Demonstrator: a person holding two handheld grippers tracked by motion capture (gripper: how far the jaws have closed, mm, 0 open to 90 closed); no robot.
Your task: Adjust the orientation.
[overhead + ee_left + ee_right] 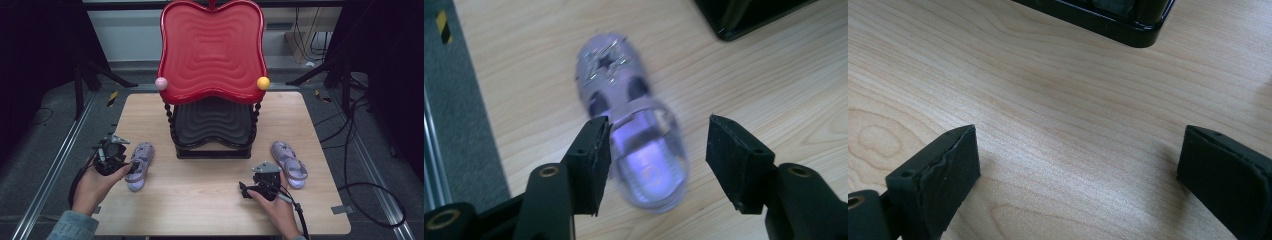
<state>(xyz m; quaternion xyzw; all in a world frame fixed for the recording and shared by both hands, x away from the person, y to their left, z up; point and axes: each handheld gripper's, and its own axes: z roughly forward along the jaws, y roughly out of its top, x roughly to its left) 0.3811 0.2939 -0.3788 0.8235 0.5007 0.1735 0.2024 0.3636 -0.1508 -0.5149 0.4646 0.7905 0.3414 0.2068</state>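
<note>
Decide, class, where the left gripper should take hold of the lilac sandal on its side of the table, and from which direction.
Grip the heel end of the left lilac sandal across its width, coming from above and behind. The sandal lies flat on its sole with the heel toward the left gripper, whose open jaws already straddle that end, one jaw at the sandal's side. The starred toe strap looks less even to clamp.

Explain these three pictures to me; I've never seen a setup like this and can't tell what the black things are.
A person sits at a wooden table, holding a hand-operated gripper in each hand. The high view looks down from above; the other two come from cameras riding on each gripper.

The left gripper is open, its jaws straddling the heel of a lilac sandal, not yet closed. The right gripper is open over bare wood, holding nothing.

A second sandal lies at the right. Between them stands a two-tier rack with a red top tray.
</note>
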